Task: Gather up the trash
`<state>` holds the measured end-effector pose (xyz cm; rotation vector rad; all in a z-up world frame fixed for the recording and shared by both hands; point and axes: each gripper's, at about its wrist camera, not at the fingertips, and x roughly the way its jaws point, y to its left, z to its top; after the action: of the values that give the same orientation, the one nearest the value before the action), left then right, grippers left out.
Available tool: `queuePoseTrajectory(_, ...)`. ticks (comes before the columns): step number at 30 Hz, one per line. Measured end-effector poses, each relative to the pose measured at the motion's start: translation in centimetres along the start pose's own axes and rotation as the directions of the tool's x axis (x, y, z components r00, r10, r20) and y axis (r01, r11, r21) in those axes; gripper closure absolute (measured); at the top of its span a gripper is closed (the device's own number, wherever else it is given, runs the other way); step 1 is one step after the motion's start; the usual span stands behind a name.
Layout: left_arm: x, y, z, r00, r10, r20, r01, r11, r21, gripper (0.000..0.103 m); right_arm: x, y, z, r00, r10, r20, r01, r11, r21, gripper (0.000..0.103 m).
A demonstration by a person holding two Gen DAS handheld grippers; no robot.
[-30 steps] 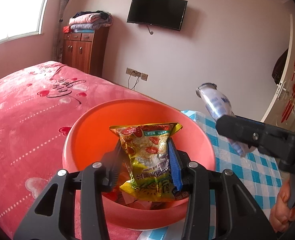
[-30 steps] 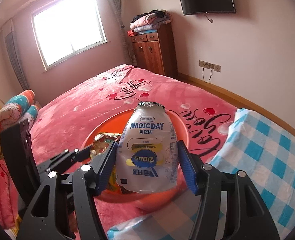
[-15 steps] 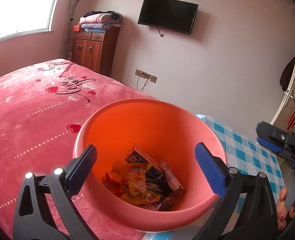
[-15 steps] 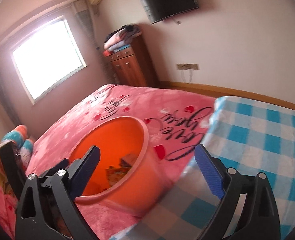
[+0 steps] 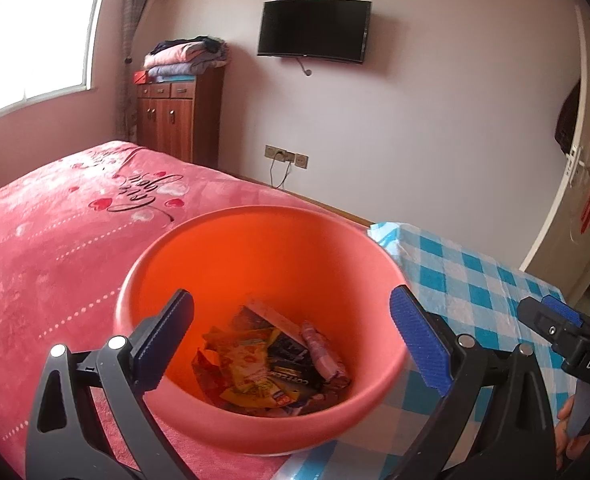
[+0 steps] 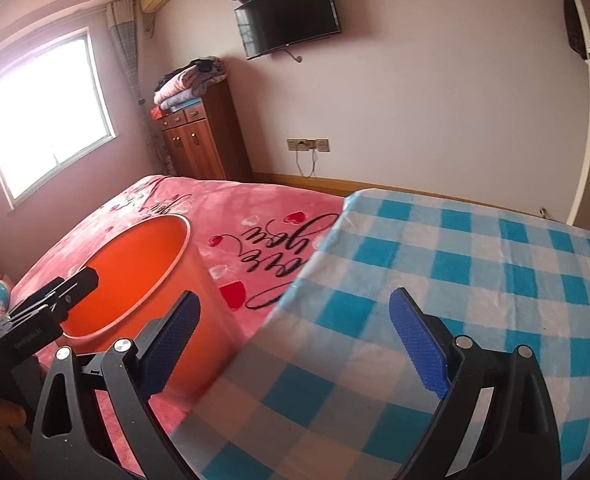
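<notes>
An orange plastic bin [image 5: 255, 256] stands on the pink bed, and it also shows in the right wrist view [image 6: 135, 276]. Several snack wrappers [image 5: 271, 364] lie at its bottom, among them a yellow packet and a pink one. My left gripper [image 5: 291, 340] is open and empty, just above the bin's near rim. My right gripper [image 6: 295, 340] is open and empty over the blue checked cloth [image 6: 455, 280], to the right of the bin. The right gripper's tip shows in the left wrist view [image 5: 555, 320]. No bottle is in view.
The pink bedspread [image 5: 55, 220] with hearts lies left of the bin. A wooden cabinet [image 5: 175, 116] with folded blankets stands at the far wall under a TV [image 5: 315, 32]. A window [image 6: 43, 120] is at the left. A white door [image 5: 575, 160] is at the right.
Both grippers opened: the left let go of the yellow snack packet into the bin, the right let go of the white bottle. The right gripper has swung right, over the checked cloth.
</notes>
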<state>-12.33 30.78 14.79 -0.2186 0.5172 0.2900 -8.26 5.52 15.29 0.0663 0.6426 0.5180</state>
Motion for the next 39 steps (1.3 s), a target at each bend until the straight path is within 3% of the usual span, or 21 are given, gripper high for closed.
queuePoseTrajectory(25,0.3,-11.0,-2.9,0.989,-0.133,-0.064,0.142,0.979,0.147,0.004,-5.1,-11.0,-5.1,0.981,-0.189,0.041,0.180,0.969,0.171,0.009)
queuePoseTrajectory(39,1.6,-18.8,-6.1,0.970,-0.204,-0.133,0.232,0.941,0.245,0.004,-7.1,-17.4,-7.9,0.937,-0.346,0.057,0.327,0.921,0.214,0.009)
